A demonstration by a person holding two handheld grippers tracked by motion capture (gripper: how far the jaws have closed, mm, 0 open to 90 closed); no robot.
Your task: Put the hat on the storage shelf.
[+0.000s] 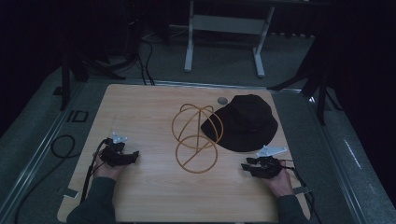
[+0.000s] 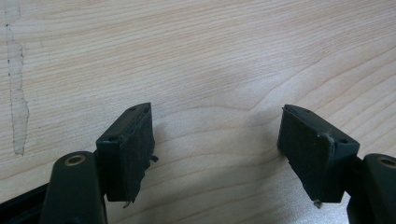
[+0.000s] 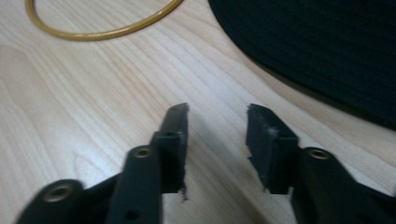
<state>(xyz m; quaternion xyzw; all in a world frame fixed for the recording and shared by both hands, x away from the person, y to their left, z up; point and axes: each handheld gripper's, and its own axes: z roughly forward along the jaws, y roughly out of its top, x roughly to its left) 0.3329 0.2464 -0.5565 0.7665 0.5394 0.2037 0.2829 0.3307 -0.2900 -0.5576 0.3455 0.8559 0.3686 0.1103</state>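
In the right gripper view we see the black hat and the wire ring cut off by the top edge; our near tool arms look blurred.

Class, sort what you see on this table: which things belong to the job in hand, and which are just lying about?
In the job: black hat, wire hat stand, left tool and right tool, both open and empty.

Lying about: small grey disc, tape strip.

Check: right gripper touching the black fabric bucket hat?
Apart. Right gripper view shows bare wood between the open right gripper and black fabric bucket hat.
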